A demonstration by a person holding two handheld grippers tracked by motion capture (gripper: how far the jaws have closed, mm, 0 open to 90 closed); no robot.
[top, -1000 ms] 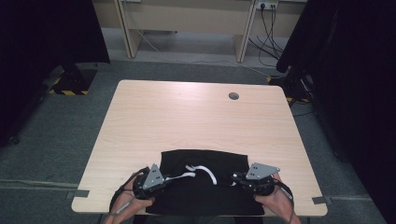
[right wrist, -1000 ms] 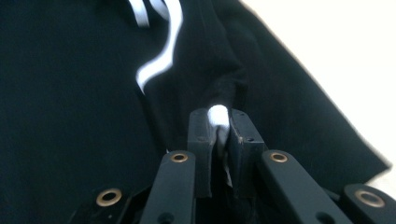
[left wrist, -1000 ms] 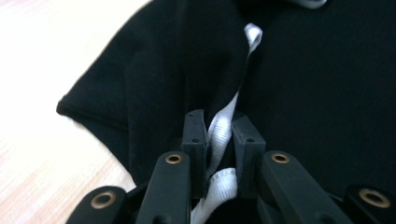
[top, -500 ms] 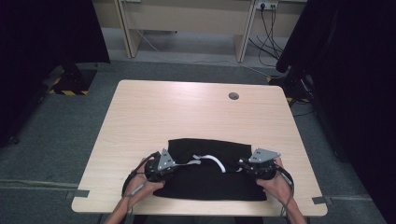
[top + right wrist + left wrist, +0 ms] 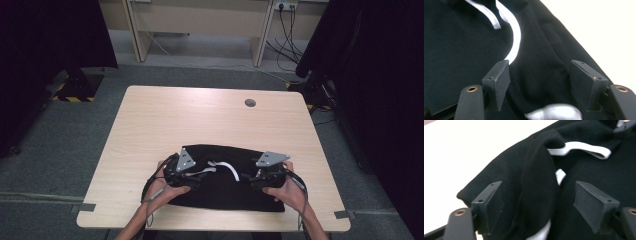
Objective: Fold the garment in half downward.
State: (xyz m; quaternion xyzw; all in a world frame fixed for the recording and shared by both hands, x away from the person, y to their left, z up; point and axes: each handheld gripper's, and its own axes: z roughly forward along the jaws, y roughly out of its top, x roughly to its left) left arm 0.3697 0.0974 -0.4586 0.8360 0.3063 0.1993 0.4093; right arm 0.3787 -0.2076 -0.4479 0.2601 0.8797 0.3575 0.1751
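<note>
Both tongs sit low over the black garment (image 5: 220, 177) with their jaws spread wide and nothing clamped. Between the jaws of my left tongs (image 5: 537, 202) a raised fold of the black cloth runs up the middle, not pinched, with a white cord (image 5: 584, 148) looping across the cloth beyond it. My right tongs (image 5: 540, 77) straddle another soft ridge of cloth, and a second stretch of white cord (image 5: 516, 35) curves away from the inner jaw; a blurred white patch lies at the bottom, under the jaws.

From above, the left tongs (image 5: 192, 174) lie on the garment's left part and the right tongs (image 5: 255, 177) on its right part, well apart, both pointing inward toward the white cord (image 5: 227, 166) in the middle. The garment lies flat on the near half of the wooden table (image 5: 200, 120), its front hem close to the near edge. Bare wood stretches behind it up to the far edge and the round cable hole (image 5: 250, 103), and strips of bare wood run along both sides.

My left hand (image 5: 170, 187) and right hand (image 5: 290, 190) grip the handles from below, forearms coming in over the near edge, angled inward.
</note>
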